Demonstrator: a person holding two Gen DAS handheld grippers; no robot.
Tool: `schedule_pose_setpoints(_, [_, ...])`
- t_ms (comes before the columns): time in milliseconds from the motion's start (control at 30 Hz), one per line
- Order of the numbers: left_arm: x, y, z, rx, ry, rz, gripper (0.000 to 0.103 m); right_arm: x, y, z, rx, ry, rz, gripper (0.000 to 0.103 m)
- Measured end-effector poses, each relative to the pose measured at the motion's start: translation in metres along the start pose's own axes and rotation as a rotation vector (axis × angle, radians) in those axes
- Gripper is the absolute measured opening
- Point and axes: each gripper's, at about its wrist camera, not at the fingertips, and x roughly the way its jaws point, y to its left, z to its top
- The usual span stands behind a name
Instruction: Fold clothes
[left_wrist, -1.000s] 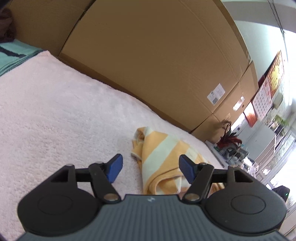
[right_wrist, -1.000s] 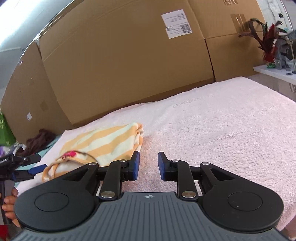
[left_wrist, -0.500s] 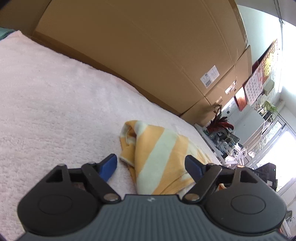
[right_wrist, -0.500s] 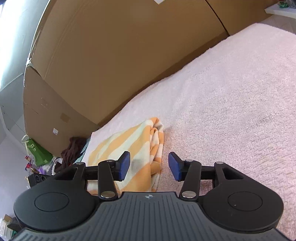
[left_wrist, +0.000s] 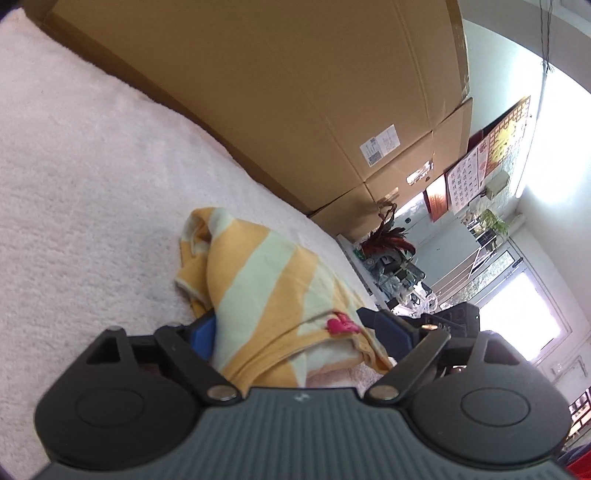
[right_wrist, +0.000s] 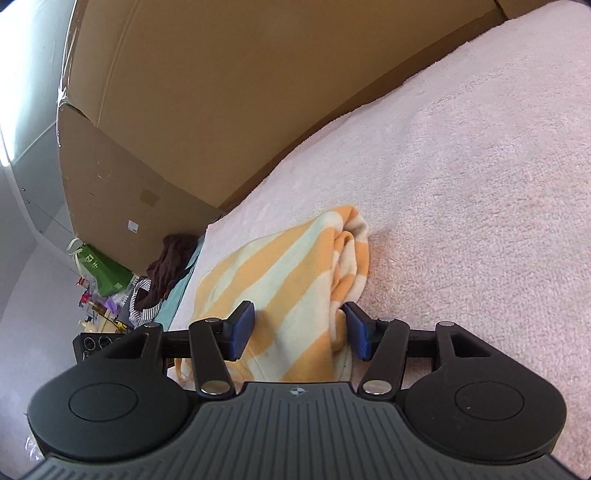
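Straddling the bunched yellow-striped garment (left_wrist: 266, 291) on the pink blanket (right_wrist: 461, 184), we hold the left gripper (left_wrist: 291, 328) and right gripper (right_wrist: 299, 328) with jaws open around its edges, so neat folding remains.

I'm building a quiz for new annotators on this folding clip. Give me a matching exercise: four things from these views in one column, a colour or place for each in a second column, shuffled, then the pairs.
Things
1. striped garment
2. blanket
3. bag
4. boxes

Colour or place
A. green, off the far end of the blanket
B. brown, along the blanket's far edge
C. yellow and pale, between the open fingers of both grippers
D. pale pink, under the garment

Pairs: 1-C, 2-D, 3-A, 4-B
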Motion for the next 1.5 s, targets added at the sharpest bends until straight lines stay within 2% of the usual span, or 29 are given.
schedule_pose_setpoints(33, [0.0, 0.0, 0.0, -0.002, -0.002, -0.006, 0.102, 0.002, 0.001, 0.0, -0.008, -0.004, 0.005, 0.057])
schedule_pose_setpoints(167, [0.001, 0.0, 0.0, -0.01, -0.011, -0.029, 0.101, 0.004, 0.001, -0.003, -0.063, -0.029, 0.007, 0.055])
schedule_pose_setpoints(367, [0.001, 0.0, 0.0, -0.021, -0.025, -0.063, 0.1, 0.001, -0.003, -0.005, -0.08, -0.046, 0.007, 0.048])
schedule_pose_setpoints(433, [0.002, -0.001, -0.003, -0.026, -0.045, -0.072, 0.101, 0.001, -0.003, -0.006, -0.087, -0.051, 0.002, 0.048])
schedule_pose_setpoints(533, [0.004, 0.003, -0.009, -0.067, -0.103, -0.132, 0.1, 0.002, -0.003, -0.009, -0.108, -0.068, 0.002, 0.047])
schedule_pose_setpoints(600, [0.004, 0.003, -0.016, -0.084, -0.152, -0.135, 0.095, 0.001, -0.003, -0.011, -0.122, -0.084, 0.0, 0.046])
schedule_pose_setpoints(667, [0.005, 0.002, -0.021, -0.089, -0.179, -0.079, 0.074, 0.001, -0.002, -0.015, -0.145, -0.111, -0.013, 0.046])
schedule_pose_setpoints(767, [0.006, 0.005, -0.024, -0.118, -0.2, -0.027, 0.051, -0.001, -0.003, -0.02, -0.161, -0.147, -0.016, 0.044])
schedule_pose_setpoints(800, [0.006, 0.006, -0.025, -0.133, -0.204, -0.017, 0.047, -0.002, -0.004, -0.021, -0.166, -0.158, -0.017, 0.044])
schedule_pose_setpoints(867, [0.006, 0.011, -0.024, -0.158, -0.199, 0.016, 0.022, -0.002, -0.003, -0.023, -0.175, -0.175, -0.024, 0.044])
schedule_pose_setpoints(1033, [0.008, 0.003, -0.028, -0.096, -0.197, 0.087, 0.015, -0.003, -0.002, -0.027, -0.191, -0.211, -0.033, 0.044])
schedule_pose_setpoints(1133, [0.006, 0.002, -0.029, -0.09, -0.212, 0.091, 0.011, -0.003, -0.002, -0.03, -0.204, -0.232, -0.039, 0.044])
schedule_pose_setpoints(1233, [0.005, -0.001, -0.03, -0.06, -0.219, 0.108, 0.01, -0.002, -0.002, -0.029, -0.205, -0.235, -0.038, 0.044])
schedule_pose_setpoints(1400, [0.007, -0.019, -0.028, 0.055, -0.232, 0.166, 0.009, -0.001, 0.0, -0.028, -0.185, -0.225, -0.038, 0.044])
schedule_pose_setpoints(1500, [0.005, -0.026, -0.02, 0.077, -0.251, 0.161, 0.009, -0.002, 0.003, -0.023, -0.153, -0.215, -0.038, 0.038])
